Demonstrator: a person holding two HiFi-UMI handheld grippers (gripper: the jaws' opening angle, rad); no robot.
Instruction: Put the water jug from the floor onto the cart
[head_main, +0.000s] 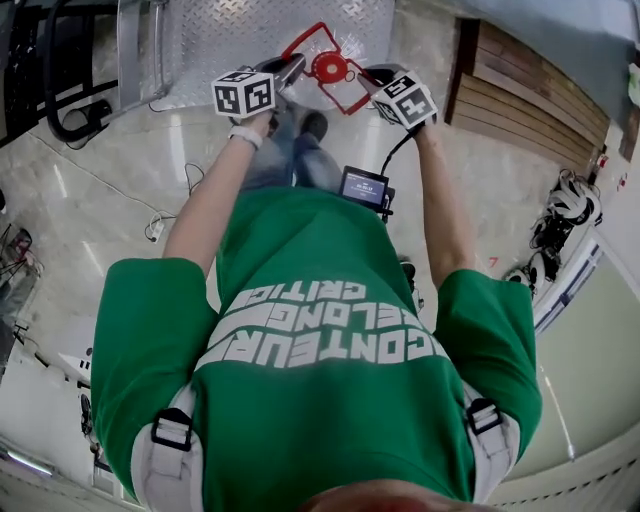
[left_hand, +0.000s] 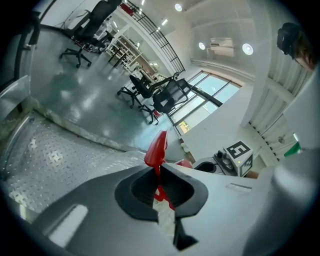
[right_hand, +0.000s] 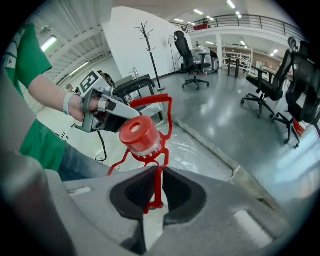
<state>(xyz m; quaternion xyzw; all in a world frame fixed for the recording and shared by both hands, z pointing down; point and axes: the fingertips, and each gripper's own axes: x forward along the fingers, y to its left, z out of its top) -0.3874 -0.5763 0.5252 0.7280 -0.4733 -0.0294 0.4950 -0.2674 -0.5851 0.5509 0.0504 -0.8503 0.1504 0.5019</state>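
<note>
Jaws of the left gripper (left_hand: 158, 185) are clenched on a bar of the red handle frame (right_hand: 157, 160) round the neck of the water jug (head_main: 331, 68). The right gripper (right_hand: 159, 187) is clamped on another bar of that frame, just below the red cap (right_hand: 139, 134). At top centre of the head view the jug is between both grippers, at the near edge of the cart's diamond-plate deck (head_main: 220, 35); whether it rests there cannot be told.

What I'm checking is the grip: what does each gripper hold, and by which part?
Both hold the water jug by its red handle frame: left gripper shut on one side, right gripper on the opposite side.
</note>
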